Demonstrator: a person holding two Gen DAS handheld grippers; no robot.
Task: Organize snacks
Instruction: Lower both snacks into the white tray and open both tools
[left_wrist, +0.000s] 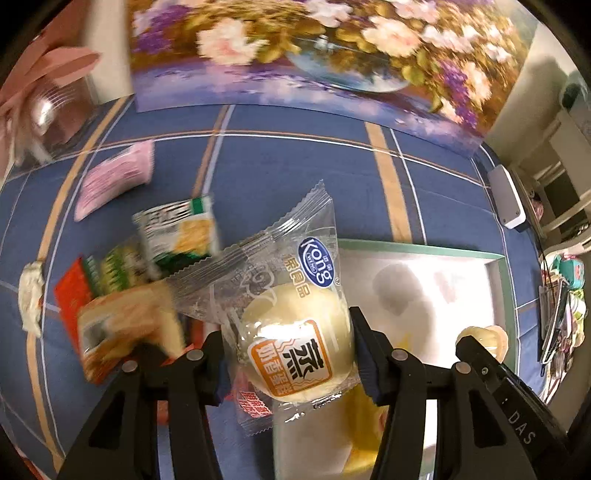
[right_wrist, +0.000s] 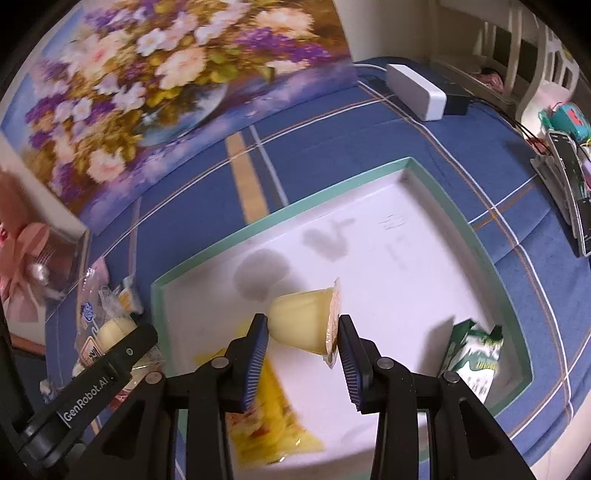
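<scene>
Clear plastic wraps the steamed cake (left_wrist: 295, 343) clamped in the left gripper (left_wrist: 288, 354); the right gripper (right_wrist: 302, 338) is closed on a pudding cup (right_wrist: 303, 325).

Wrapper's long axis runs from the jaws up and left, its crimped end away from the camera, over the blue cloth (left_wrist: 277, 166) beside the tray (left_wrist: 424, 251). Cup lies sideways above the white tray floor, foil lid against the right pad, base against the left. Inside the green-rimmed tray: a yellow packet (right_wrist: 273, 417) and a green-white packet (right_wrist: 476, 354).

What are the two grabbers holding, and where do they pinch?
Left gripper squeezes the wrapped bun by its sides; right gripper pinches the pudding cup, base and lid.
</scene>
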